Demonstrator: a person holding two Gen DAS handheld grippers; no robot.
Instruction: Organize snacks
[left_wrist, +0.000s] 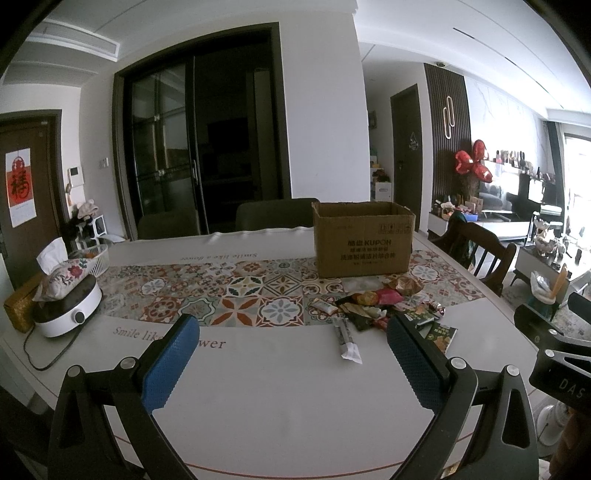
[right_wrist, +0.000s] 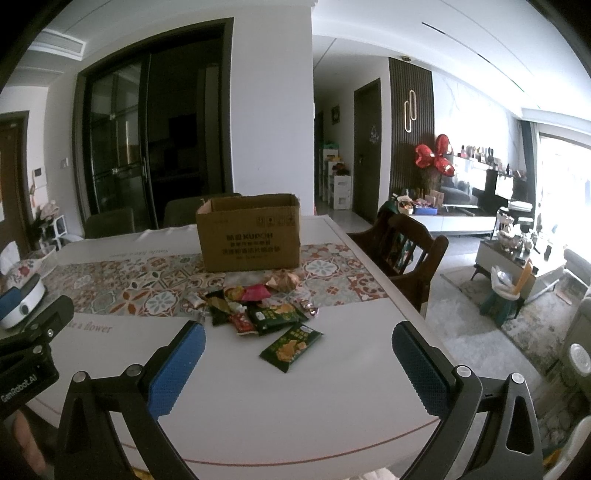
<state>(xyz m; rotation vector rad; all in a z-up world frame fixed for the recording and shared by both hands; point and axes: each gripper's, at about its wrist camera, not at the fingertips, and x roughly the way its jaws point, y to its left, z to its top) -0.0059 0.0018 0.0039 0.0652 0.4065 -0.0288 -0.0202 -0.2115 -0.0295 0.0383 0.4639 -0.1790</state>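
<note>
White tabletop (right_wrist: 332, 369) before snack pile (right_wrist: 258, 306)

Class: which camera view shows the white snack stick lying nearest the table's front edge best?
The left wrist view. There the white stick lies in full on the bare cloth, between the open left gripper fingers. In the right wrist view only a sliver shows beside the right gripper, mostly hidden by its left finger.
</note>
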